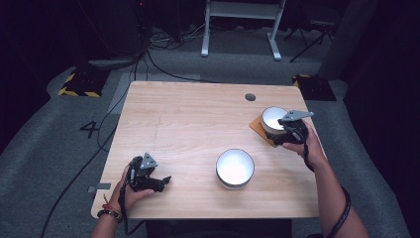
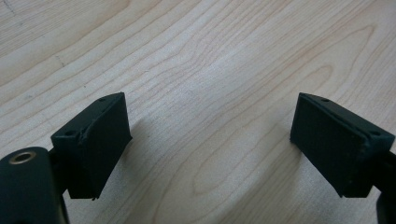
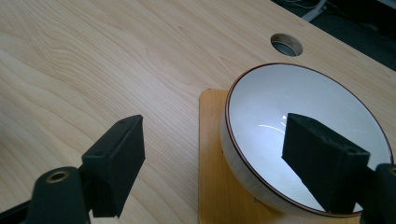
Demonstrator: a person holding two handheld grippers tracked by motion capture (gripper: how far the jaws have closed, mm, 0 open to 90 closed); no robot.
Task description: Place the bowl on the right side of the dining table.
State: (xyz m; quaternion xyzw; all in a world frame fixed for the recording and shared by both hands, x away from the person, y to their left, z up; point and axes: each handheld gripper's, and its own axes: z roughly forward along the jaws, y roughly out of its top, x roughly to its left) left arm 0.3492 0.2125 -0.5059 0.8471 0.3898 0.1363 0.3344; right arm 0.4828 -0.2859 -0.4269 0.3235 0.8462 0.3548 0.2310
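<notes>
Right tool spread wide astride the rim of a white bowl on a wooden coaster.
One jaw sits inside the bowl, the other outside over the bench; neither presses it. Left tool rests spread over bare wood at the near left. A second white bowl stands near the bench's middle.

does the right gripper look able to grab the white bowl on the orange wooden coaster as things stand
Probably yes: the right gripper is open astride the near rim of the white bowl on the orange wooden coaster, nothing between.
</notes>
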